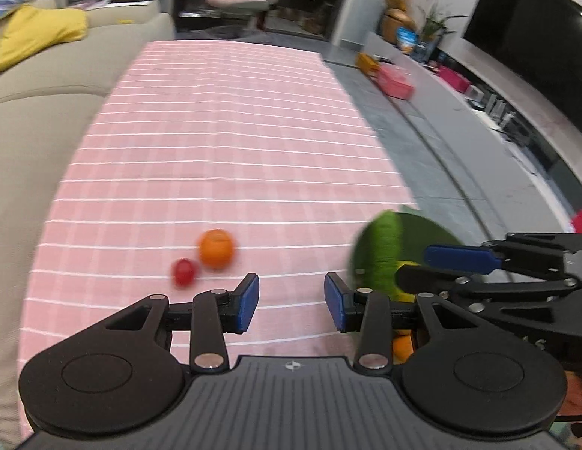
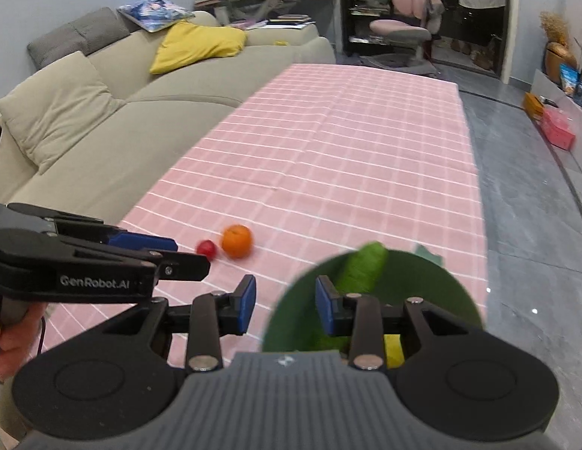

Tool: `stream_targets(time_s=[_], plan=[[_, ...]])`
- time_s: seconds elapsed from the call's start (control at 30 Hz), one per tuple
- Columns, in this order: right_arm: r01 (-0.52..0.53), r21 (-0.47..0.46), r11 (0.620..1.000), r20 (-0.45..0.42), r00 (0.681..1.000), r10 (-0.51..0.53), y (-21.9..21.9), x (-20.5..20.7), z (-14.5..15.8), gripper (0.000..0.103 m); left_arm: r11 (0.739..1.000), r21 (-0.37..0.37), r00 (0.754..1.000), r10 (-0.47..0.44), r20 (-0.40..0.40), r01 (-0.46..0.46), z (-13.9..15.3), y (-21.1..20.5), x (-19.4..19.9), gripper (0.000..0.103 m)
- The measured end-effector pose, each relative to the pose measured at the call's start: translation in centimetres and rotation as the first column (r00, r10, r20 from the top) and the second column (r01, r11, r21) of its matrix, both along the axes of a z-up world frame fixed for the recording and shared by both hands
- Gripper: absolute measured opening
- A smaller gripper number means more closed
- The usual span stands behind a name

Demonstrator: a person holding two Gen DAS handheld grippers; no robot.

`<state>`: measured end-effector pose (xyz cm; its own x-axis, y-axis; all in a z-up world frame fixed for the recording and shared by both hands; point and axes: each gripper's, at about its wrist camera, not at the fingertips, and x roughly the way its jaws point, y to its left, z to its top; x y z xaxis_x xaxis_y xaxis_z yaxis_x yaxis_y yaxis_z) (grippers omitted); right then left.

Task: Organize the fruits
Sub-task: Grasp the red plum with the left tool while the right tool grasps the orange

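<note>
Pink checked cloth covers the long table (image 2: 347,142), with a beige sofa (image 2: 103,120) along one side and a dark screen (image 1: 534,48) on the far wall; near the front edge sits a green bowl (image 2: 441,281), and it already holds a long green fruit (image 2: 366,266) propped against its rim, something yellow (image 2: 392,348) low inside, and an orange piece (image 1: 402,347) glimpsed behind the left gripper's frame. So part of the sorting looks done; two fruits remain loose on the cloth, an orange (image 2: 236,240) and a small red fruit (image 2: 206,248), lying just beside each other and well apart from the bowl. The left gripper (image 1: 292,302) hangs above bare cloth, short of that pair, its fingers (image 1: 247,302) parted with nothing between them; the right gripper (image 2: 285,307) hovers over the bowl's near rim, fingers (image 2: 324,305) likewise apart and empty. What is left, by my reckoning, is to fetch the orange and the red fruit and drop them in with the rest.
</note>
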<state>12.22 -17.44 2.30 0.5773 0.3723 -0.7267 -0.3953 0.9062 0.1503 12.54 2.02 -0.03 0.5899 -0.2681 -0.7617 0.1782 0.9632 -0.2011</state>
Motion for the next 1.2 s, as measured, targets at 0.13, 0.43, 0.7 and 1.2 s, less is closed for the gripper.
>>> stream_targets(time_s=[0.13, 0.43, 0.7, 1.2], plan=[[-0.025, 0.008, 1.0, -0.005, 1.0, 0.025, 2.5, 0.9, -0.5, 0.032, 0.997, 0.043, 0.998, 0.057, 0.004, -0.057, -1.1, 2.1, -0.1, 0.047], [-0.06, 0.007, 0.998, -0.06, 0.996, 0.06, 6.9, 4.4, -3.2, 0.033, 0.991, 0.006, 0.991, 0.134, -0.011, -0.134, -4.0, 5.3, 1.6, 0.047], [-0.049, 0.001, 0.999, -0.129, 0.991, 0.049, 8.8, 8.0, -6.2, 0.033, 0.985, -0.033, 0.985, 0.169, -0.012, -0.17, -7.3, 5.9, 3.4, 0.046], [-0.021, 0.054, 0.998, -0.233, 0.972, 0.034, 10.8, 13.4, -10.7, 0.04, 0.985, 0.111, 0.991, 0.133, 0.02, -0.135, -10.7, 4.2, 5.1, 0.044]])
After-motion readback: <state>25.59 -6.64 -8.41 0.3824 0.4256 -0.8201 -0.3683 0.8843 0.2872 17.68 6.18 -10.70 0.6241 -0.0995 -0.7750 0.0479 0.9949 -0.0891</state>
